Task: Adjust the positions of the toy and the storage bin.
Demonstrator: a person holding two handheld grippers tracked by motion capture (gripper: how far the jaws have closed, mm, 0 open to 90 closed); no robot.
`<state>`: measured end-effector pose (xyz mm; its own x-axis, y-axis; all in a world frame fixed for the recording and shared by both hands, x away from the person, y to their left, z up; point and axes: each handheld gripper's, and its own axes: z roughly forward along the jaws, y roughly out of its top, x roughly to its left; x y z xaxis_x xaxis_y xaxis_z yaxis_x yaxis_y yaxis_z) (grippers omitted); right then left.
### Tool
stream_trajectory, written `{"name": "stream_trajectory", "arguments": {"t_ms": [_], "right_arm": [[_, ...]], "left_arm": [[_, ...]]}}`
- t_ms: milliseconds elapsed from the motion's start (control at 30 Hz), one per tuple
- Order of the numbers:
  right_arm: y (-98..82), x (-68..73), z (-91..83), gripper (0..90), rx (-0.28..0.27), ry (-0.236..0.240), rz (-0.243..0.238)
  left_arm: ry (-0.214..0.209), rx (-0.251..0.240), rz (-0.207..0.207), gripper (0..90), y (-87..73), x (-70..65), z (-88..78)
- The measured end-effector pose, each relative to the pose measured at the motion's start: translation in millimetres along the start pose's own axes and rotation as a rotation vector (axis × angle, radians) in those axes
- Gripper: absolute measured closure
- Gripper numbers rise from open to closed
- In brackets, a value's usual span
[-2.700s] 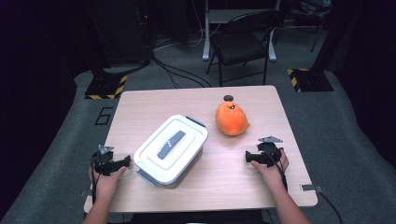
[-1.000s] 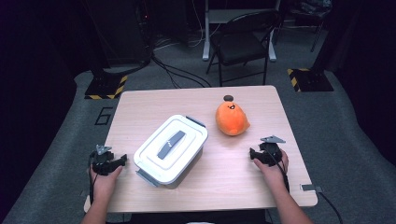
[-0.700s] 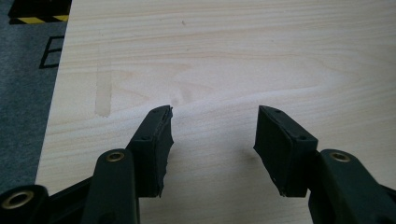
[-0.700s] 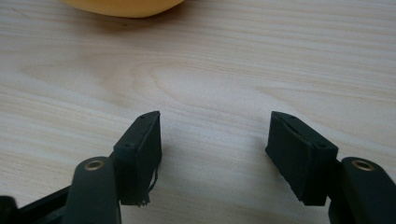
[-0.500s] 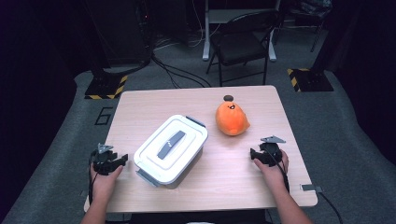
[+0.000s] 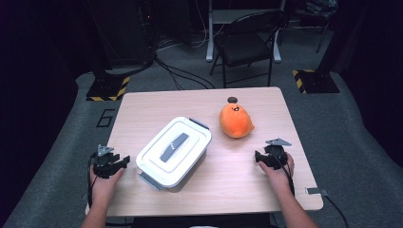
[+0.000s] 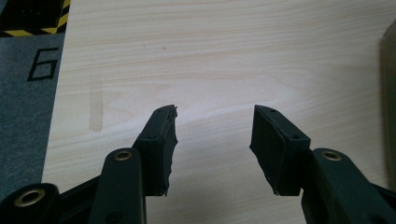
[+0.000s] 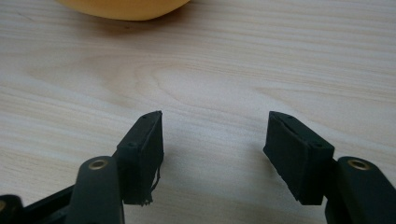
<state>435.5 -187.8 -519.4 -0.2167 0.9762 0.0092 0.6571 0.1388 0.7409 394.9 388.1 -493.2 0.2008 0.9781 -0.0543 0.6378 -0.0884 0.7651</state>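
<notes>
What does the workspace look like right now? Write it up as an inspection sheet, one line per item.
Surface: pale wooden table, a faint stain streak near its left edge.
Job's things: white lidded box with a grey handle, lid on, left of centre; orange plush toy to its right, apart from it.
Clutter: nothing seen.
Grippers: left gripper beside the box, jaws apart and just been closing, nothing between them; right gripper below the toy, jaws apart, empty.
Cables: one trails from each gripper; more run across the floor behind the table.
Surroundings: dark room, grey floor, folding chair, hazard-striped stand bases.
</notes>
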Motion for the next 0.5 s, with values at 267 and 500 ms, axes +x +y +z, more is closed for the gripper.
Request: {"name": "stream_trajectory", "arguments": {"t_ms": [267,500], "right_arm": [[0.5,2.8,-0.9,37.5,-0.004,-0.001,-0.009],[3.4,8.7,-4.4,40.8,-0.013,0.01,-0.033]], "left_arm": [[-0.043,-0.011,0.028,50.0,5.7,-6.4,-9.9],[-0.074,-0.01,0.038,53.2,11.7,-8.6,-18.1]]}}
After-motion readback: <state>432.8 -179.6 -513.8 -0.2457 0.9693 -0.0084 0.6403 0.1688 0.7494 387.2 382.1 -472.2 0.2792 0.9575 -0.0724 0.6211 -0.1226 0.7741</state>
